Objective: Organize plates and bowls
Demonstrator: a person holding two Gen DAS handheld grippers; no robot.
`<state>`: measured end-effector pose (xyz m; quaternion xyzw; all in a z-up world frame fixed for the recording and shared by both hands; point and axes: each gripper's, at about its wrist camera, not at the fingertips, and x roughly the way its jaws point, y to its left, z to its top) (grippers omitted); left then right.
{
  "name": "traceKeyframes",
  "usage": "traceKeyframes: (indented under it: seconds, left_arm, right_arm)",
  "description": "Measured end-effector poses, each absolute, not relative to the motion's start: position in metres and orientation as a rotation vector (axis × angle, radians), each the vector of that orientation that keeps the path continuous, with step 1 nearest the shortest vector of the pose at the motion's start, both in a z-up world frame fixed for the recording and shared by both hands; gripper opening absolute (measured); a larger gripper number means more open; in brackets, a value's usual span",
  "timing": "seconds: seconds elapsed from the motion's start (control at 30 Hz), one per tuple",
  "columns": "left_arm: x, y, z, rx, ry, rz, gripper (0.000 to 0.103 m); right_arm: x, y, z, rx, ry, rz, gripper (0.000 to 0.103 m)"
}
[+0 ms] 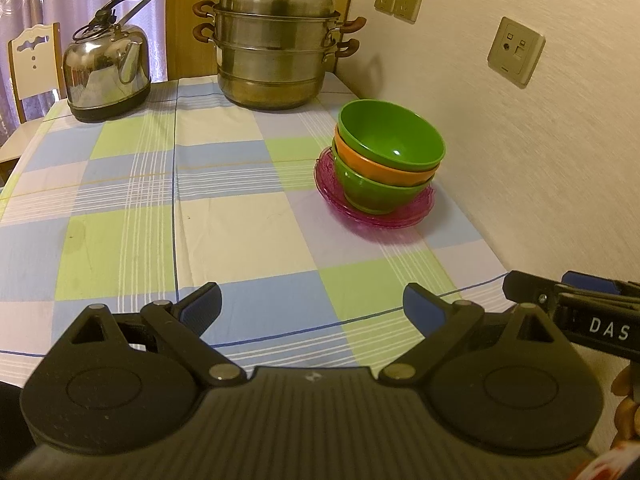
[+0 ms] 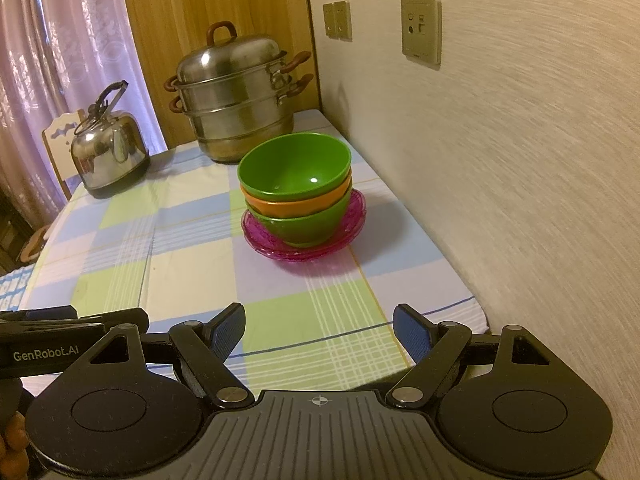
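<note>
A green bowl (image 1: 394,136) (image 2: 296,168) sits nested on an orange bowl (image 1: 380,170) (image 2: 288,204), which sits in another green bowl (image 1: 376,194) (image 2: 308,226). The stack stands on pink translucent plates (image 1: 348,210) (image 2: 352,224) near the wall, on the checked tablecloth. My left gripper (image 1: 312,306) is open and empty, low over the table's near edge, well short of the stack. My right gripper (image 2: 320,330) is open and empty, also at the near edge, facing the stack. Each gripper shows at the edge of the other's view, the right one (image 1: 568,300) and the left one (image 2: 72,320).
A steel steamer pot (image 1: 276,48) (image 2: 236,96) stands at the table's back by the wall. A steel kettle (image 1: 106,68) (image 2: 108,152) stands back left. The wall (image 1: 540,160) runs along the table's right side. A chair (image 1: 32,60) stands behind the kettle.
</note>
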<state>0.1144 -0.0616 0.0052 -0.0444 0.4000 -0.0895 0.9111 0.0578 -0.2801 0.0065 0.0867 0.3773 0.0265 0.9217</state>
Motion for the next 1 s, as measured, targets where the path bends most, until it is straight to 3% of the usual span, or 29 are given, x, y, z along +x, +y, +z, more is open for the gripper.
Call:
traceKeyframes:
  seconds: [1.0]
  left_arm:
    - [0.1098,-0.0629,0.0067,-0.088,0.805,-0.181,0.097]
  right_arm:
    - [0.0569,-0.2847,0.0064,0.179,0.771,0.050,0.081]
